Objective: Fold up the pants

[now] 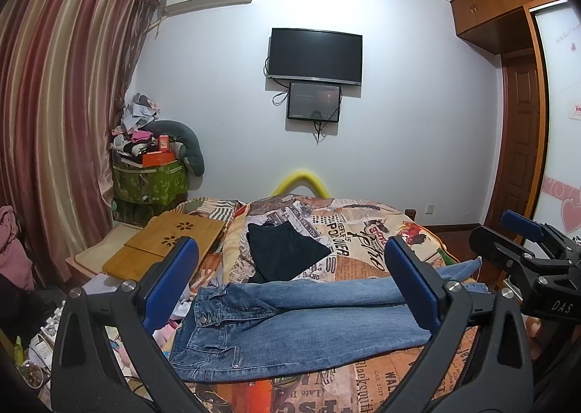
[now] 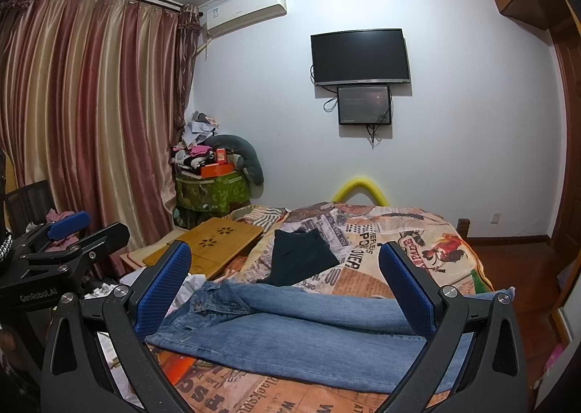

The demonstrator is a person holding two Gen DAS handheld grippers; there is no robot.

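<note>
Black claw [image 1: 290, 275], blue pads [image 1: 412, 286].

Newsprint-patterned bed [image 1: 363, 242], blue jeans [image 1: 301, 326], black garment [image 1: 283, 253] lying on it

Your left gripper [image 1: 290, 275] is held level and facing forward, its blue-padded fingers [image 1: 172, 278] spread wide with nothing between them. Your right gripper [image 2: 287, 278] sits just beside it at about the same height, jaws equally wide apart and gripping nothing. Each gripper shows at the edge of the other's view, also splayed.
</note>
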